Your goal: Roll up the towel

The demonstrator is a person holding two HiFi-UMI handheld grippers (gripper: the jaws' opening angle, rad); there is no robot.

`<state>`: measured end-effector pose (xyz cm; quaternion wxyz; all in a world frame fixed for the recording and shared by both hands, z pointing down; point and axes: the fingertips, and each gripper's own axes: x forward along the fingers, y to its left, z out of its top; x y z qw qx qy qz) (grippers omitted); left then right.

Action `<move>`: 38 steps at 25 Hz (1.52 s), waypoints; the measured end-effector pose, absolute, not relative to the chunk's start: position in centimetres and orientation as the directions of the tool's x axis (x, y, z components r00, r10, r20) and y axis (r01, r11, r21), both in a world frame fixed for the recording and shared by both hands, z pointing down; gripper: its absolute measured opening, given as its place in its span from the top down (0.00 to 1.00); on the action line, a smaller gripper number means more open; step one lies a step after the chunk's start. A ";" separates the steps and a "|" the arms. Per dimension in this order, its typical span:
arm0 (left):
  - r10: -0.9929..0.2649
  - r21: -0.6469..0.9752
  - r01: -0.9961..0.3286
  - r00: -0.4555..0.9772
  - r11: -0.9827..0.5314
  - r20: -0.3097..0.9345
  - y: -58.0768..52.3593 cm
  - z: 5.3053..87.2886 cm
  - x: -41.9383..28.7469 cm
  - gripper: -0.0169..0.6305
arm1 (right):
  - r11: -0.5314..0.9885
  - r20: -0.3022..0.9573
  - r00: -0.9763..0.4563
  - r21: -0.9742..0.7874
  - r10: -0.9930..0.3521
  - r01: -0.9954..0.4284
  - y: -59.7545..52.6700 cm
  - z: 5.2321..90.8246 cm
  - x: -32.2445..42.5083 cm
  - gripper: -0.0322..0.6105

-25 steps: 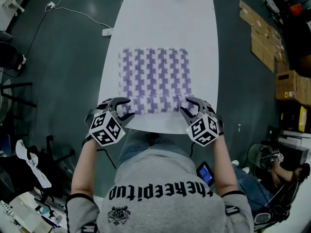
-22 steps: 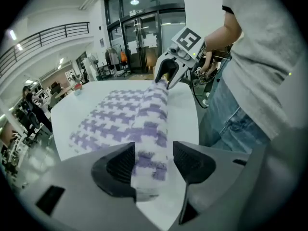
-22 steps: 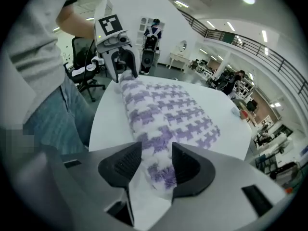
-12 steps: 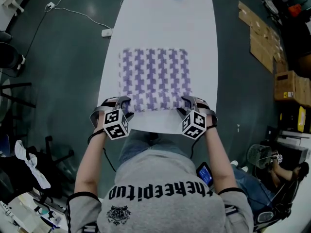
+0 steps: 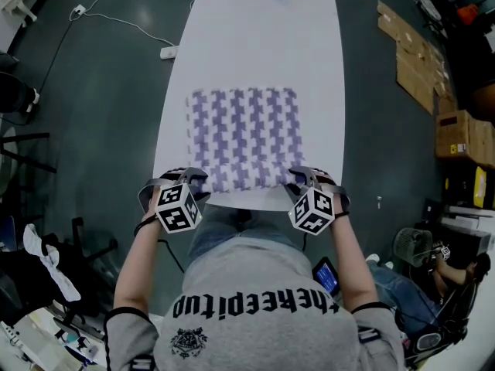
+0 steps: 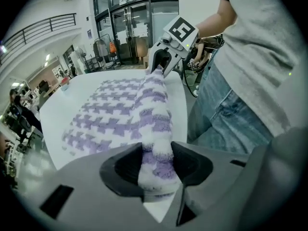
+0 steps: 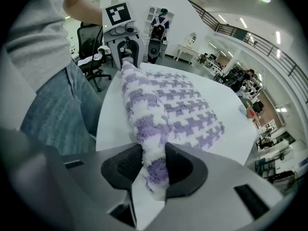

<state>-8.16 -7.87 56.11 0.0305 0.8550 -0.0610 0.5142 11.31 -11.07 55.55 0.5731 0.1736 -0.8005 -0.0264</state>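
Grippers (image 5: 190, 179) (image 5: 302, 176) just closed on towel (image 5: 244, 137), white table (image 5: 263, 37)

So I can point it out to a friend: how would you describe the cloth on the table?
Start at the long white table. On its near end lies the towel: fluffy, white with purple houndstooth, its near edge rolled up, and the left gripper and right gripper have just closed on the roll's two ends. It is the only patterned thing there.

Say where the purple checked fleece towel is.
Head view: the towel lies on the near half of the white table, its rolled near edge clamped by the left gripper and right gripper, whose jaws just closed on it.
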 end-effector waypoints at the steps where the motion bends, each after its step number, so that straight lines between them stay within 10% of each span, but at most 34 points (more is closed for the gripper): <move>1: -0.051 0.016 -0.136 0.476 -0.991 0.878 -7.4 55.8 -8.2 0.69 | 0.944 0.913 -0.288 0.219 -0.287 -0.247 -10.7 55.3 11.3 0.75; 38: -0.090 0.276 -0.436 0.653 -0.857 0.752 -16.1 54.2 -10.4 0.68 | 0.895 0.899 -0.356 0.081 -0.256 -0.438 -17.3 54.0 11.3 0.71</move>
